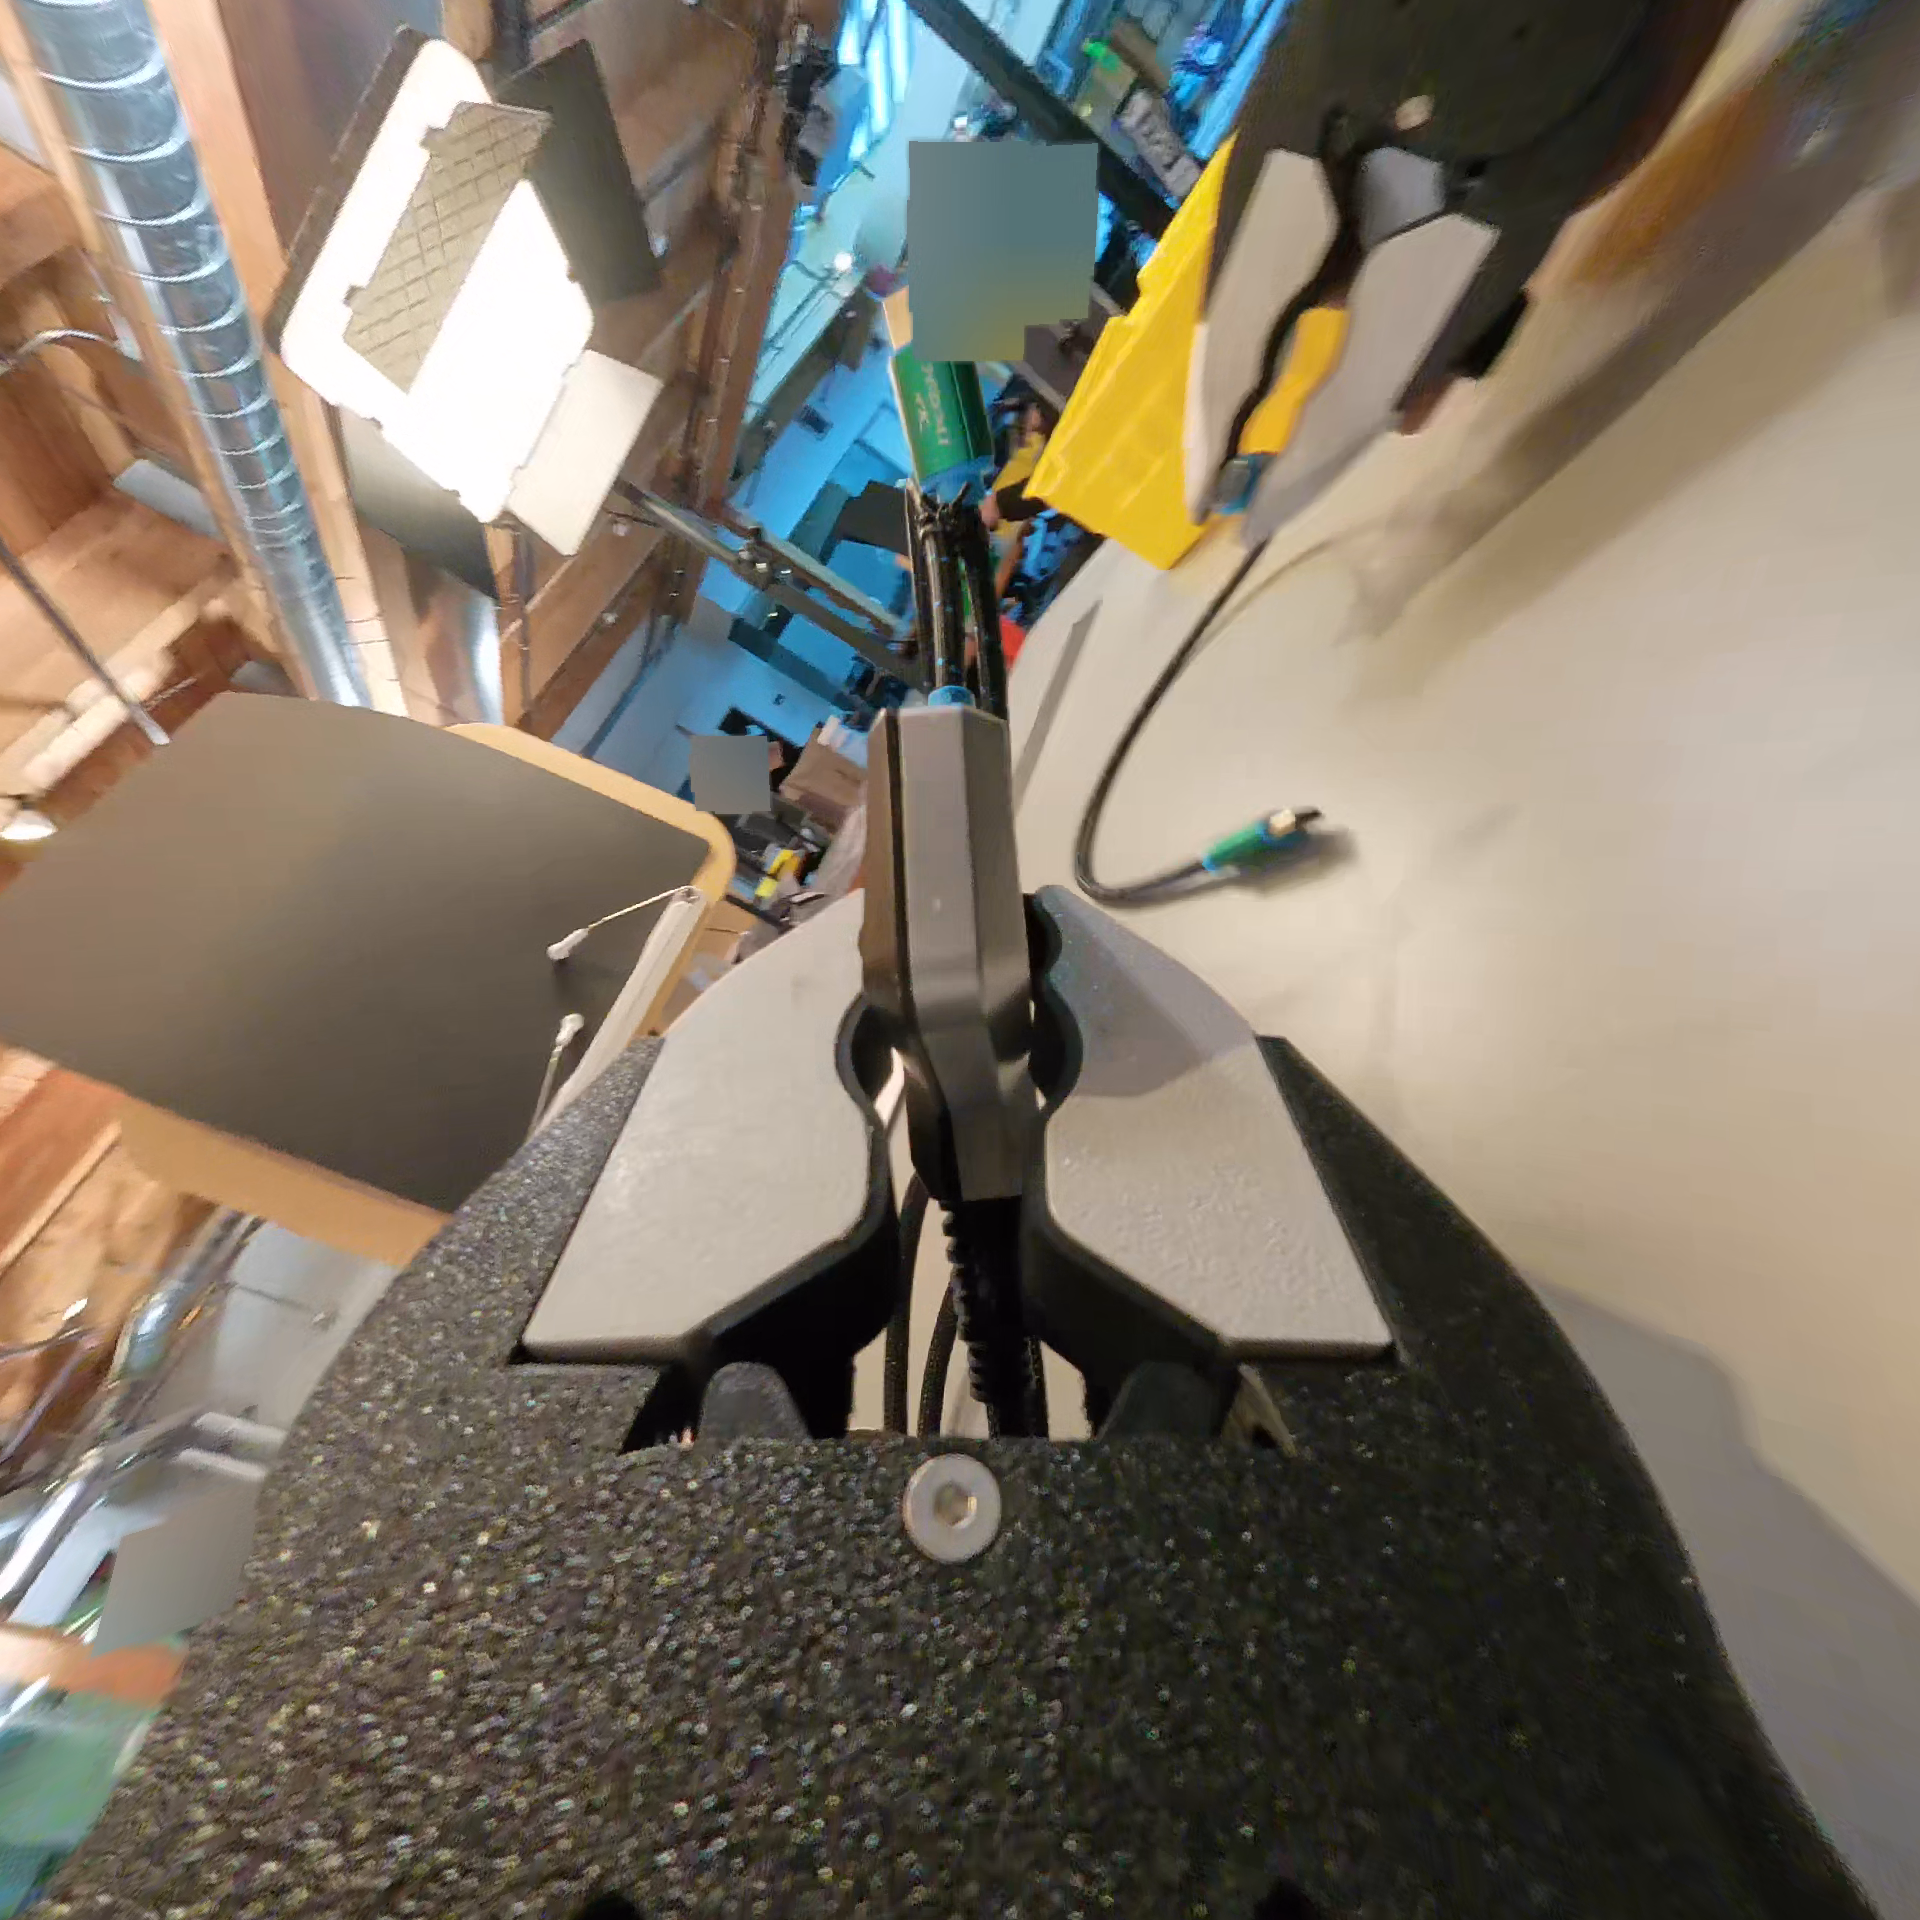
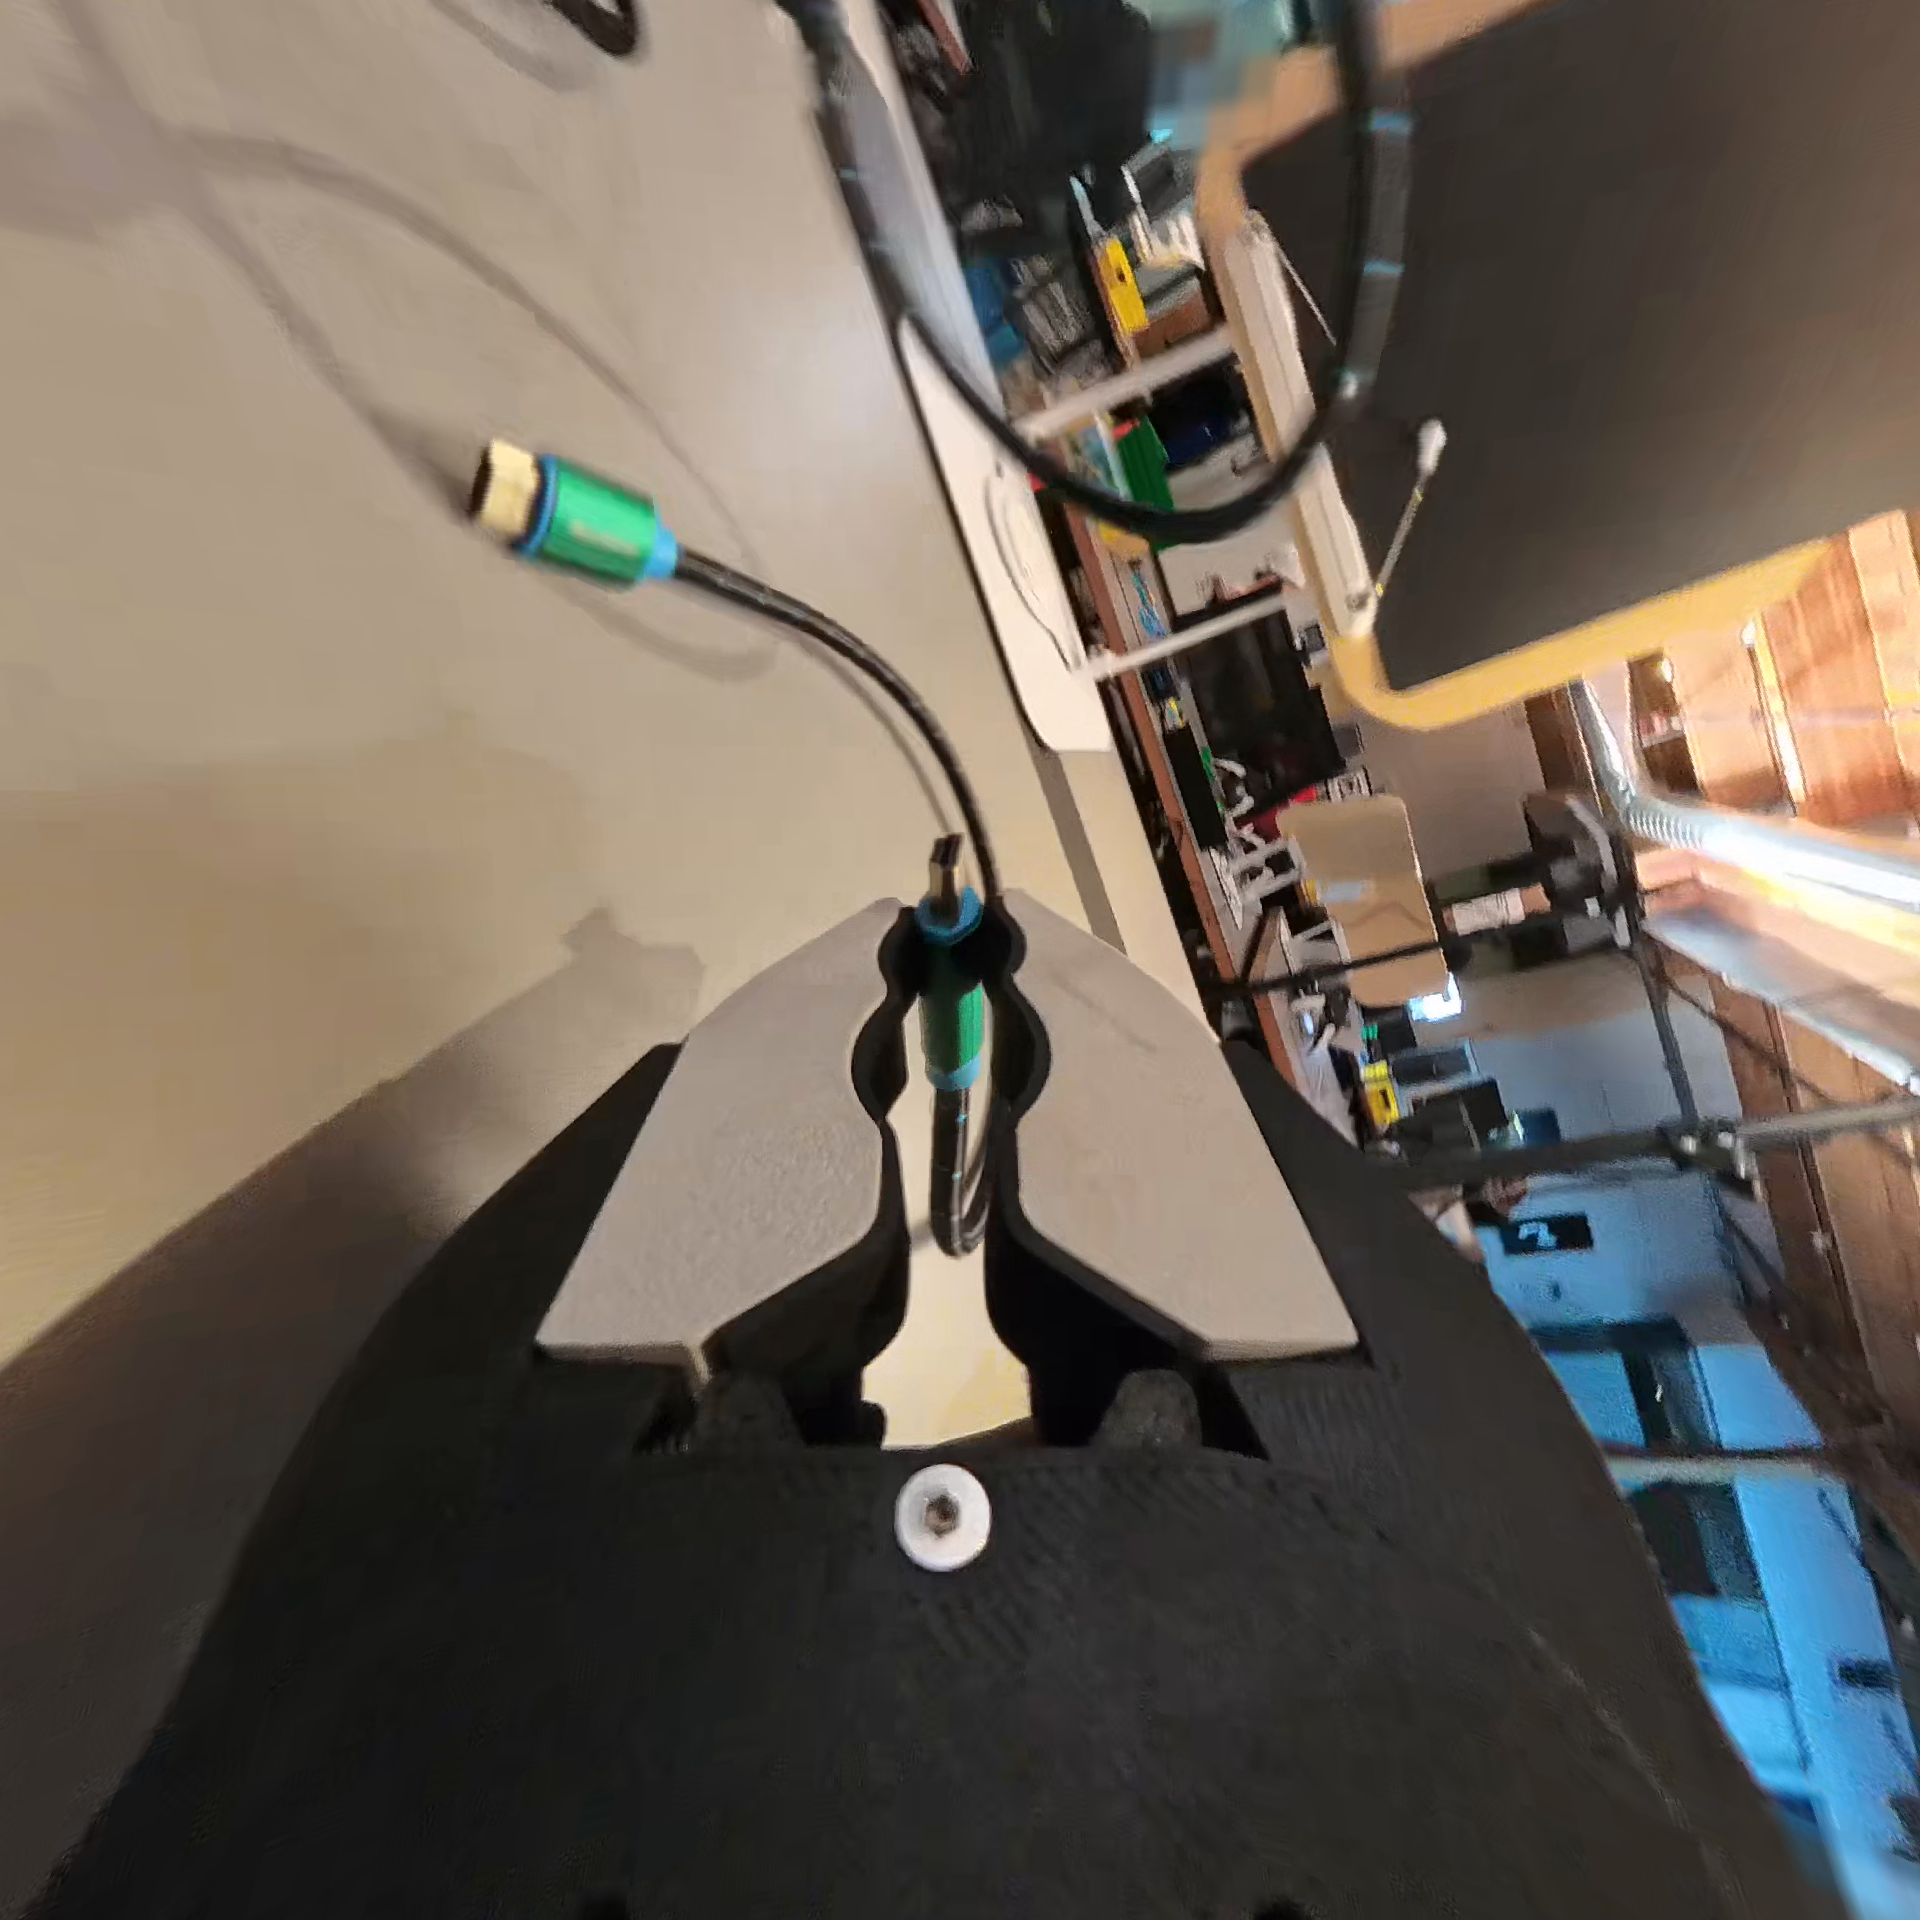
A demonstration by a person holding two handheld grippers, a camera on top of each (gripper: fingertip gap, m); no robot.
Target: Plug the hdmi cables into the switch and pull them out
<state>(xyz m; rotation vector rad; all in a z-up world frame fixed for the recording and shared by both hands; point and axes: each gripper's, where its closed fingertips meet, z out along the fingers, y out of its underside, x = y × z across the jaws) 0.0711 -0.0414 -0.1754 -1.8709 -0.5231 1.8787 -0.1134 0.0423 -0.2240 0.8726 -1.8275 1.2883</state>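
left fingers (image 1: 951,977) pinch switch (image 1: 935,883), long axis along fingers, cables at its far end | right fingers (image 2: 951,935) pinch plug (image 2: 948,992), tip pointing far | free plug (image 2: 566,514) on tabletop (image 2: 312,779), left | right gripper (image 1: 1299,364) far right of switch

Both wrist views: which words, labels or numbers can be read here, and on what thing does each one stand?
Green banner, background, left wrist view: white lettering, which I do not copy.
Dark sign, far wall, right wrist view: a white mark, which I do not copy.
Loose green plug: faint marking, too blurred to read.
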